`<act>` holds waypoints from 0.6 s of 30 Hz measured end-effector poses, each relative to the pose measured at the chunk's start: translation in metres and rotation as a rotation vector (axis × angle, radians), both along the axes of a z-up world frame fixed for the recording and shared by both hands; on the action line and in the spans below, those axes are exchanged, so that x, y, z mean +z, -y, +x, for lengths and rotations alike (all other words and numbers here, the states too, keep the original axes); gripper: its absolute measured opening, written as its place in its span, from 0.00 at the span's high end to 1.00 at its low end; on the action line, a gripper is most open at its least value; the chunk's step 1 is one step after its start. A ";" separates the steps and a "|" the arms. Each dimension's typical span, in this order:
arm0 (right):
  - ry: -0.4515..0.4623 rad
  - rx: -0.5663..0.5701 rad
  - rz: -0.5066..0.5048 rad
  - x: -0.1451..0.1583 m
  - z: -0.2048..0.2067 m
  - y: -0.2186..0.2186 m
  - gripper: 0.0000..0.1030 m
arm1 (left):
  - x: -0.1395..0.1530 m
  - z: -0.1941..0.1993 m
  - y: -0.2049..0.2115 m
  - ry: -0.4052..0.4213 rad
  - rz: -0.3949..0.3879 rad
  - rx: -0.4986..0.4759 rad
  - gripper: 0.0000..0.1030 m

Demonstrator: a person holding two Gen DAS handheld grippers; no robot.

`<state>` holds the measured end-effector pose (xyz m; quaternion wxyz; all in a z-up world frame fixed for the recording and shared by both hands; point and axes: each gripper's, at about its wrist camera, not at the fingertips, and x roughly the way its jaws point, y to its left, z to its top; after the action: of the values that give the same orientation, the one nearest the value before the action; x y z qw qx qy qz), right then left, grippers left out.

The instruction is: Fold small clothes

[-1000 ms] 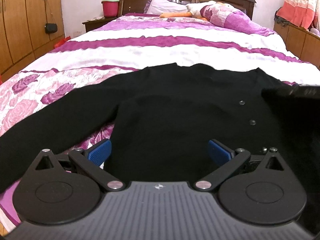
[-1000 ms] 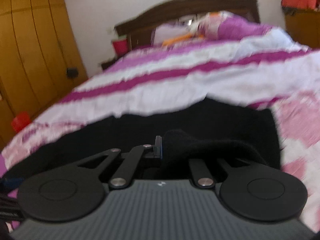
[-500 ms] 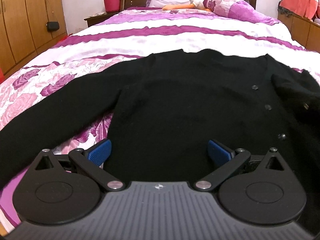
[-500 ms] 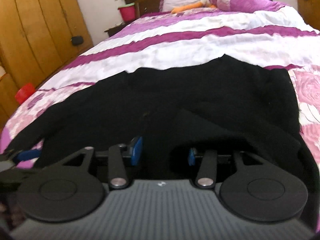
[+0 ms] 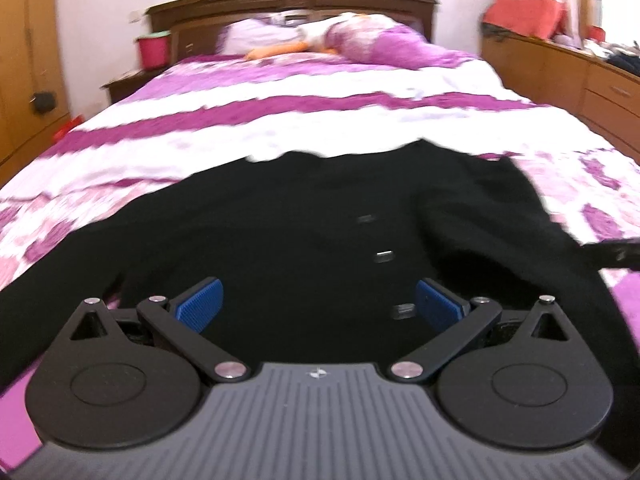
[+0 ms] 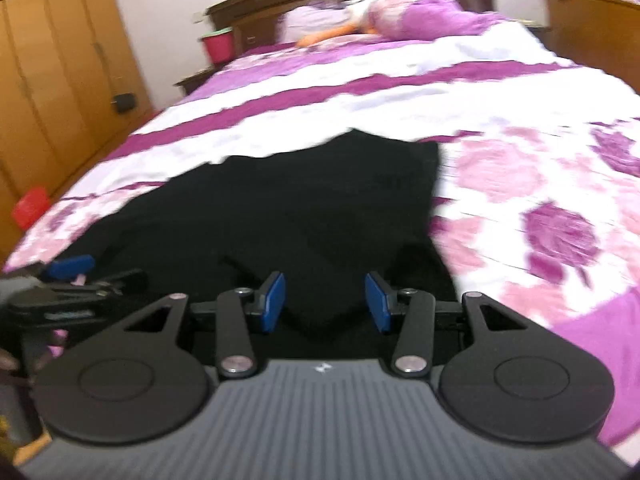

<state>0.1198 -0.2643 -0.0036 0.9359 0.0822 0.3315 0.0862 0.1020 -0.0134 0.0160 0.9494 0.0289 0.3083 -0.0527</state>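
Observation:
A small black cardigan (image 5: 304,232) with a row of buttons lies flat on the bed, its left sleeve spread out to the left (image 5: 60,272). Its right sleeve is folded in over the body (image 5: 500,224). My left gripper (image 5: 320,306) is open and empty, low over the cardigan's near hem. My right gripper (image 6: 325,300) is open and empty over the folded right side of the cardigan (image 6: 304,208). The left gripper's blue pad also shows at the left edge of the right wrist view (image 6: 70,266).
The bed (image 5: 320,120) has a purple and white flowered quilt, with pillows (image 5: 360,36) at the headboard. A red bin (image 5: 154,50) stands on a nightstand at the back left. Wooden wardrobes (image 6: 52,80) line the left, a dresser (image 5: 568,76) the right.
My right gripper has let go of the right sleeve, which now lies folded over the cardigan's body, and its jaws have opened. Both grippers have pulled back a little.

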 end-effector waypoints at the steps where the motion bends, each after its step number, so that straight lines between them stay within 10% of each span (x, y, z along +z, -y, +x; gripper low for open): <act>1: -0.003 -0.025 -0.004 -0.004 -0.003 0.006 0.54 | 0.002 0.000 0.008 0.001 0.000 -0.023 0.00; 13: -0.022 -0.263 0.061 -0.049 -0.027 0.063 0.54 | -0.009 0.010 0.120 -0.046 0.013 -0.263 0.00; 18: -0.013 -0.285 0.108 -0.057 -0.031 0.076 0.54 | -0.027 0.019 0.157 -0.059 0.070 -0.328 0.15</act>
<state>0.0888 -0.3403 -0.0603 0.9307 0.1792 0.3173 -0.0305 0.1211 -0.1702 -0.0113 0.9169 0.1104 0.3289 -0.1971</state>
